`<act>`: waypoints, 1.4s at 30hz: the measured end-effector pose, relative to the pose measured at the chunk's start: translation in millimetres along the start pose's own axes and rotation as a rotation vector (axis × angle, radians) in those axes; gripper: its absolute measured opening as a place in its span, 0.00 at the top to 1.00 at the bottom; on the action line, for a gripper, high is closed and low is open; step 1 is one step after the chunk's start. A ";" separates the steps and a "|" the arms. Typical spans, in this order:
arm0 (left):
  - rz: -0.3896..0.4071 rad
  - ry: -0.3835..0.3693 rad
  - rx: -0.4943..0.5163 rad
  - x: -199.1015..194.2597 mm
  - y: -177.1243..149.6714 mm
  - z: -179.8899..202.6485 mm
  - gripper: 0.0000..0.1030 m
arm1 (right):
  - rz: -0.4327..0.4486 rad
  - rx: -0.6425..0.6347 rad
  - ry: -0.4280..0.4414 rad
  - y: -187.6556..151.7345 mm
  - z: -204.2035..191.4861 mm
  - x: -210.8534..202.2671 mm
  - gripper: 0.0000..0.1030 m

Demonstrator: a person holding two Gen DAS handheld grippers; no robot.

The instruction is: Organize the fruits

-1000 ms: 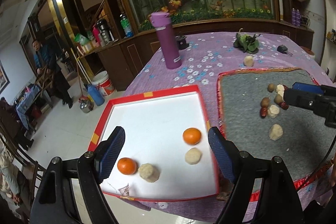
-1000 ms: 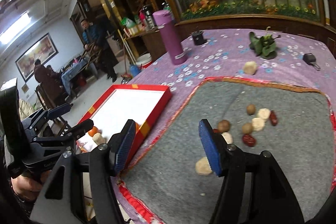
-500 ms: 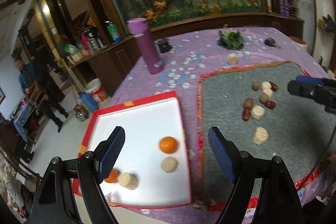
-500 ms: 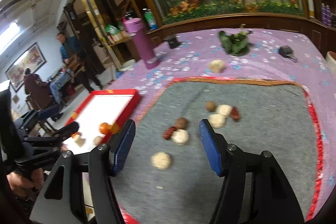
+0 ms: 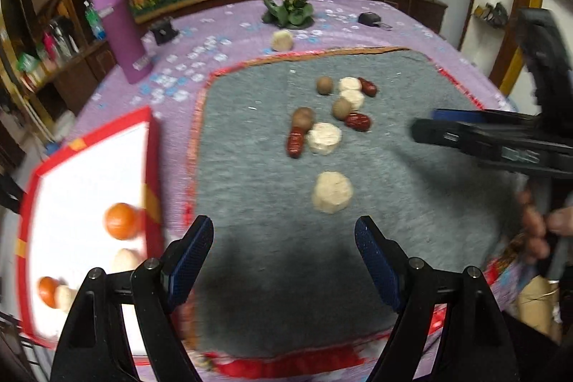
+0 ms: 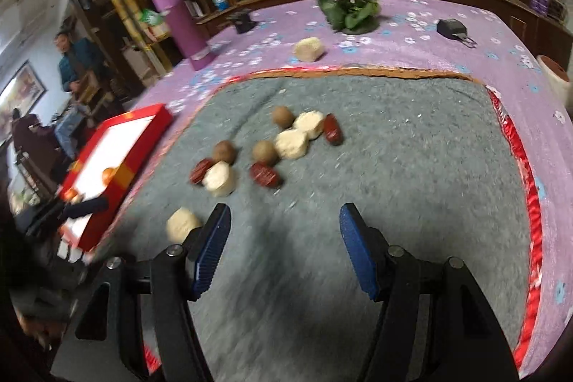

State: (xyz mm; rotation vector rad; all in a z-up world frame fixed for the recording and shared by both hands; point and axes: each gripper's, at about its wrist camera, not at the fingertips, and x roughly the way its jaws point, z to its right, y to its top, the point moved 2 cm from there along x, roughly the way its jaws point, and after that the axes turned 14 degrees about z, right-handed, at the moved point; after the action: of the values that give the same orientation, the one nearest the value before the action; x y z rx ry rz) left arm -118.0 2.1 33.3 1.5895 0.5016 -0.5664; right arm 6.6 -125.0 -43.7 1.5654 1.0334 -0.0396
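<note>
purple flowered tablecloth (image 5: 229, 34) under a grey mat (image 5: 394, 203). left wrist view: left gripper (image 5: 284, 249) gapes empty above a pale fruit chunk (image 5: 332, 192); oranges (image 5: 121, 221) sit in the red tray (image 5: 152, 145). right wrist view: right gripper (image 6: 283, 238) spread wide, empty, fruit cluster (image 6: 265, 149) beyond.

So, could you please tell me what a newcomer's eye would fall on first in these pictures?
Probably the cluster of fruit pieces in the middle of the grey mat: pale chunks, brown balls and dark red dates. Next comes the red-rimmed white tray to the mat's left, holding two oranges, and the tall purple bottle standing behind it on the flowered cloth.
</note>
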 end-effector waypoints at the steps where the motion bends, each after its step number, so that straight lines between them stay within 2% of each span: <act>1: 0.000 -0.018 0.001 2.3 0.8 3.2 0.21 | 0.001 -0.007 -0.012 3.2 1.5 5.5 0.37; 4: -0.026 -0.036 -0.008 14.8 2.2 7.7 0.22 | 0.014 0.008 -0.025 19.8 6.3 19.0 0.37; 7: -0.039 -0.035 -0.008 25.6 3.5 10.8 0.24 | 0.034 -0.003 -0.092 36.1 15.9 31.7 0.38; 8: -0.045 -0.049 -0.015 28.8 4.4 11.9 0.30 | 0.026 -0.008 -0.113 39.1 20.7 36.3 0.39; 9: -0.048 -0.068 -0.020 30.5 3.7 13.3 0.36 | 0.001 -0.009 -0.124 41.1 26.4 42.5 0.44; 10: -0.054 -0.087 -0.023 32.4 3.5 15.2 0.37 | -0.016 -0.009 -0.123 41.4 29.4 46.3 0.49; 13: -0.074 -0.108 -0.015 37.7 0.4 17.9 0.46 | -0.065 -0.046 -0.135 39.5 32.2 57.0 0.57; 14: -0.083 -0.117 -0.017 40.2 -0.5 18.9 0.50 | -0.073 -0.051 -0.130 39.1 31.7 59.8 0.58; 19: -0.090 -0.134 -0.016 48.0 1.4 19.3 0.52 | -0.115 -0.105 -0.140 37.2 21.3 78.8 0.61; 25: -0.080 -0.147 -0.039 53.2 6.6 12.2 0.68 | -0.122 -0.207 -0.189 38.7 12.0 86.2 0.72; 28: -0.073 -0.163 -0.053 53.5 6.7 10.9 0.71 | -0.119 -0.179 -0.164 39.6 13.7 83.5 0.83; 37: -0.049 -0.153 -0.072 48.3 4.8 9.6 0.72 | -0.079 -0.025 -0.091 31.6 23.0 52.9 0.83; 42: -0.007 -0.128 -0.071 29.7 4.6 6.2 0.72 | -0.064 0.047 0.021 25.5 4.7 32.5 0.83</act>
State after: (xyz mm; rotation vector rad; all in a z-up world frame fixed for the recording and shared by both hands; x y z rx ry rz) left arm -92.4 -4.7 17.9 1.4741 0.4267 -0.6439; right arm 44.3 -107.6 -43.0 1.5780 1.1062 -0.0918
